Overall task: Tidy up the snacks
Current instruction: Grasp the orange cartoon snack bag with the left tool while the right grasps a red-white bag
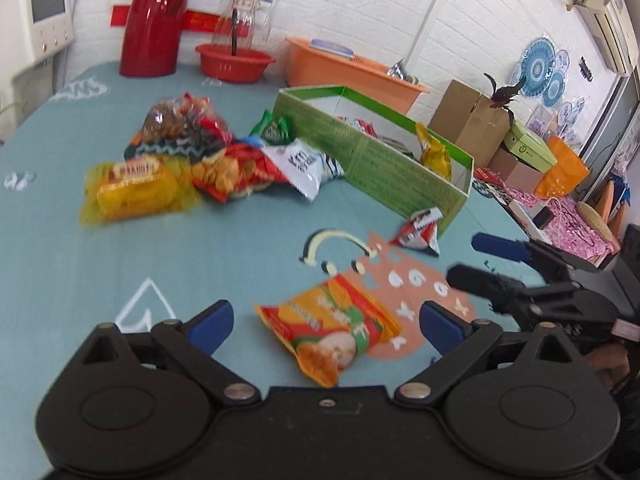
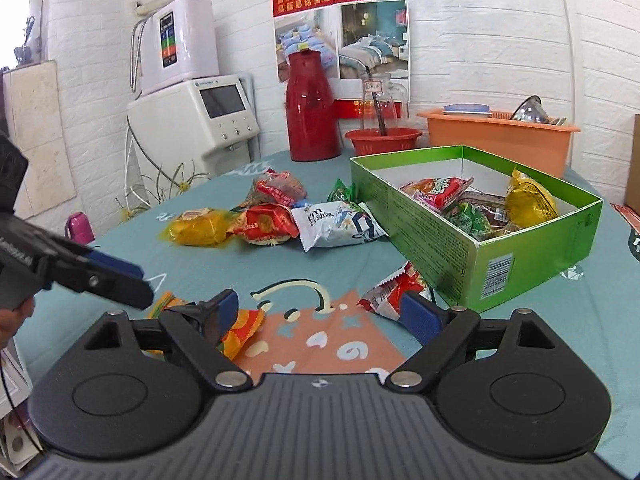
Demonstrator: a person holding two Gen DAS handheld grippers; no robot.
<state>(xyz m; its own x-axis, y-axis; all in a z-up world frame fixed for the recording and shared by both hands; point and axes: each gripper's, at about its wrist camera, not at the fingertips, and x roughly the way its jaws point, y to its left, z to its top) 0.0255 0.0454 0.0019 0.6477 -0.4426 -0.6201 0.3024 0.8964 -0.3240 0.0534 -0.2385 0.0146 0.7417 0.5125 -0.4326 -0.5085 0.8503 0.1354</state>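
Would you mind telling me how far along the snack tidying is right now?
Partly done. Several packets already lie in the green box. Both claws are open and empty; the left claw brackets an orange packet on the cloth. Still left: that packet, the red-and-white packet beside the box, and the pile behind.

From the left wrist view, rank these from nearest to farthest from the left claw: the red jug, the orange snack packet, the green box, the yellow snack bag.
1. Orange snack packet, between the left claw fingers.
2. Yellow snack bag, left, mid-table.
3. Green box, right of the pile; close to the yellow bag, roughly tied.
4. Red jug, far back left.
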